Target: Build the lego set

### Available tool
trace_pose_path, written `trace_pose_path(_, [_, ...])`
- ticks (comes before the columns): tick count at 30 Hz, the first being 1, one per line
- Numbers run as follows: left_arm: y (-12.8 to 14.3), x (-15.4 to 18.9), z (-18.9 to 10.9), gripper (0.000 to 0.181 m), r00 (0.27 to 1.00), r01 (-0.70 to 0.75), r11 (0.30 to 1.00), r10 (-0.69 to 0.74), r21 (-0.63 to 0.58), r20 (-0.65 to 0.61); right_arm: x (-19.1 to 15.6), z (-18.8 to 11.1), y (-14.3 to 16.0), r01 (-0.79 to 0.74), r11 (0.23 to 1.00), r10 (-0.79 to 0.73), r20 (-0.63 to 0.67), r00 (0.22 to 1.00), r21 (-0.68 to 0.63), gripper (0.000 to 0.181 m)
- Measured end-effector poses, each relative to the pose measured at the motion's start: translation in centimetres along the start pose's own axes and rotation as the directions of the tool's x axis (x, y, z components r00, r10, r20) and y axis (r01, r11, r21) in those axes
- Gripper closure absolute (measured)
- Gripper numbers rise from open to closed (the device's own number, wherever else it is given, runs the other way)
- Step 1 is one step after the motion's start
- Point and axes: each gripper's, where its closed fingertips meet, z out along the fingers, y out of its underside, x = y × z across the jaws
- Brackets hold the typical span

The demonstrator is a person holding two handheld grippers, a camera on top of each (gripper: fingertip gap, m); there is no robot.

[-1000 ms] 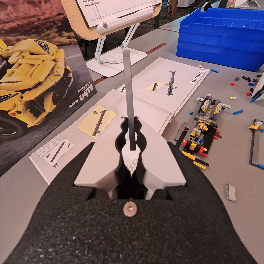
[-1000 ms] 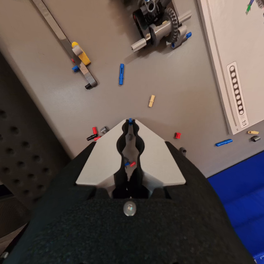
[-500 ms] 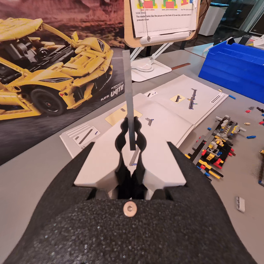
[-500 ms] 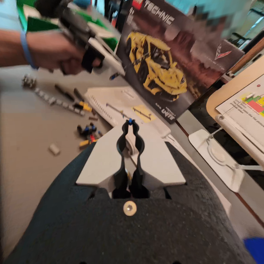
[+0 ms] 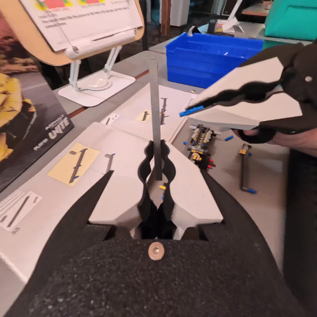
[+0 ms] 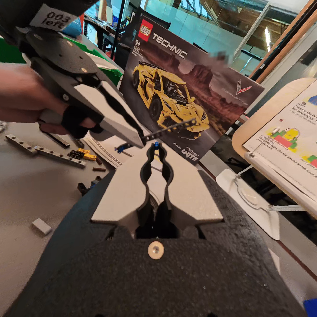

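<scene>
The left gripper [image 5: 157, 142] had its jaws clamped on a long grey perforated Lego beam [image 5: 155, 109], above the desk [image 5: 223, 185]. The right gripper [image 6: 156, 145] pinched a small blue plastic pin [image 6: 156, 143] just beside the beam.

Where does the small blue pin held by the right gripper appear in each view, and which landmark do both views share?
Left wrist view: the blue pin is at the right of centre, sticking out of the right gripper.
Right wrist view: the pin is just above centre, between its own gripper's tips.
Shared landmark: the long grey beam in the left gripper.
</scene>
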Motion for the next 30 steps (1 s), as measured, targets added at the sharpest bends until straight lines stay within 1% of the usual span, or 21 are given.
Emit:
trace_pose_path(1, [0.1, 0.8, 0.3, 0.175, 0.999, 0.013, 1.000, -0.013, -0.003, -0.031, 0.0, 0.0, 0.1, 0.018, 1.000, -0.018, -0.010, 1.000, -0.010, 0.178])
trace_pose_path(4, [0.1, 2.5, 1.0, 0.174, 0.982, 0.125, 0.992, -0.124, -0.005, -0.143, -0.3, 0.1, 0.8, 0.093, 0.994, -0.095, -0.023, 0.995, -0.054, 0.178])
trace_pose_path(9, [-0.2, 3.0, 0.9, 0.174, 0.923, 0.294, 0.956, -0.282, 0.005, -0.262, -0.9, -0.3, 1.1, 0.123, 0.990, -0.124, -0.013, 0.992, -0.074, 0.178])
trace_pose_path(12, [-0.3, 2.7, 0.7, 0.174, 0.895, 0.351, 0.936, -0.334, 0.005, -0.296, -0.8, -0.4, 1.2, 0.116, 0.990, -0.118, -0.013, 0.993, -0.078, 0.178])
trace_pose_path(16, [-0.1, 2.7, 0.8, 0.174, 0.884, 0.367, 0.930, -0.351, -0.009, -0.310, -0.7, -0.2, 1.2, 0.108, 0.991, -0.108, -0.005, 0.994, -0.077, 0.178])
trace_pose_path(26, [0.0, 2.8, 1.0, 0.174, 0.912, 0.313, 0.950, -0.301, -0.001, -0.278, -1.2, 0.1, 1.6, 0.100, 0.991, -0.098, 0.023, 0.995, -0.086, 0.178])
trace_pose_path(30, [0.1, 2.6, 1.0, 0.174, 0.918, 0.306, 0.952, -0.295, -0.002, -0.263, -1.3, 0.3, 1.7, 0.119, 0.989, -0.117, 0.029, 0.993, -0.089, 0.178])
